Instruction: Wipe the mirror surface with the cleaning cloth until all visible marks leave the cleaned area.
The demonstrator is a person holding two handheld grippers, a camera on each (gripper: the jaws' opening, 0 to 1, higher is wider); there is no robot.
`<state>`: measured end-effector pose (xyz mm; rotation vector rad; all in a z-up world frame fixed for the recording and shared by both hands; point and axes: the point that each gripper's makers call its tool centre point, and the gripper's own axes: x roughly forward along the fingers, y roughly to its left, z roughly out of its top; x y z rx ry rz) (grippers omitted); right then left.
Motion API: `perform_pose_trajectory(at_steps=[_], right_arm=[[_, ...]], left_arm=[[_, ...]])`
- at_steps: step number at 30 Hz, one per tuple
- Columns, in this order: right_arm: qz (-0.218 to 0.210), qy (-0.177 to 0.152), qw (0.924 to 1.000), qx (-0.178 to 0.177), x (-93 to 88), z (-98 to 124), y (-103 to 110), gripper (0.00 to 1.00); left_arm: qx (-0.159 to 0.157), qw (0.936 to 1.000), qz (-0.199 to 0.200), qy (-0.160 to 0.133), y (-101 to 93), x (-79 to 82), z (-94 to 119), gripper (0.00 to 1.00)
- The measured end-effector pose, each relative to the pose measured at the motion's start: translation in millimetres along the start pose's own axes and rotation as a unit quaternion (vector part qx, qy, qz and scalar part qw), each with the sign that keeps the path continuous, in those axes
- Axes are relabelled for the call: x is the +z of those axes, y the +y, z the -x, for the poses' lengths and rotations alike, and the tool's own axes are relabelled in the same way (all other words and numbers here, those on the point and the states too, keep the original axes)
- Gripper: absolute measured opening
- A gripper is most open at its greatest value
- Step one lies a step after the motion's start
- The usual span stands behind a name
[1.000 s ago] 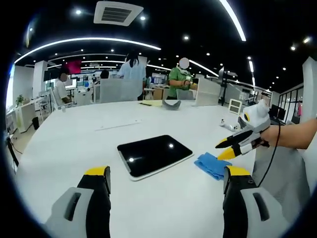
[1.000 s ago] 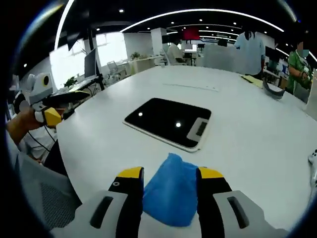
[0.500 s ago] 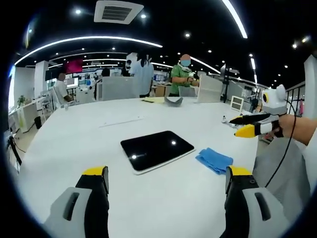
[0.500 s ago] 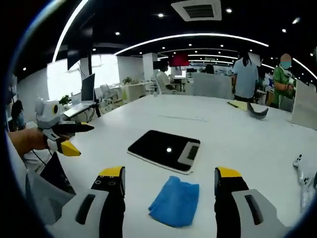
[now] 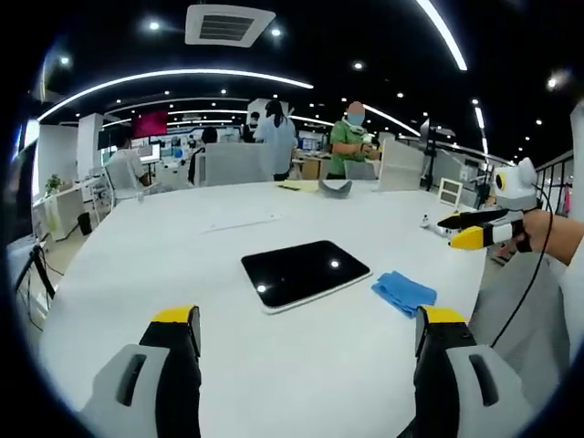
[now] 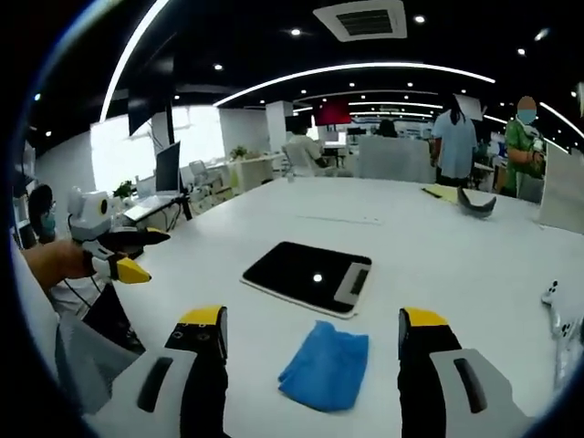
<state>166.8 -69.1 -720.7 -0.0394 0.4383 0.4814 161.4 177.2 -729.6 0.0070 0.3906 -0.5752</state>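
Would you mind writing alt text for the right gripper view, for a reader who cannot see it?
A crumpled blue cleaning cloth lies on a white table, ahead of the open right gripper and just short of a dark rectangular mirror lying flat. At the left edge, a hand holds the left gripper above the table edge.

Left gripper (image 5: 306, 333) held above the white bench (image 5: 182, 255) with fingers (image 5: 178, 342) spread wide and empty; dark mirror (image 5: 306, 273) lies flat ahead, blue cleaning cloth (image 5: 404, 292) just beside its right edge, apart; right gripper (image 5: 467, 233) hovers at far right, off the bench.
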Motion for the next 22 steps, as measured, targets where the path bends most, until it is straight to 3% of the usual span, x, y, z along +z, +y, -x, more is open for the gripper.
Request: perform_pose_trajectory(at_steps=[11, 22], right_arm=[[0.008, -0.004, 0.9999, 0.012, 2.2, 4.1, 9.9, 0.73], [0.01, -0.003, 0.9999, -0.003, 1.9, 9.1, 4.5, 0.71]], left_arm=[[0.012, 0.9999, 0.002, -0.006, -1.4, 0.8, 11.4, 0.98], [0.004, 0.9999, 0.0, -0.012, -3.6, 3.6, 8.3, 0.98]])
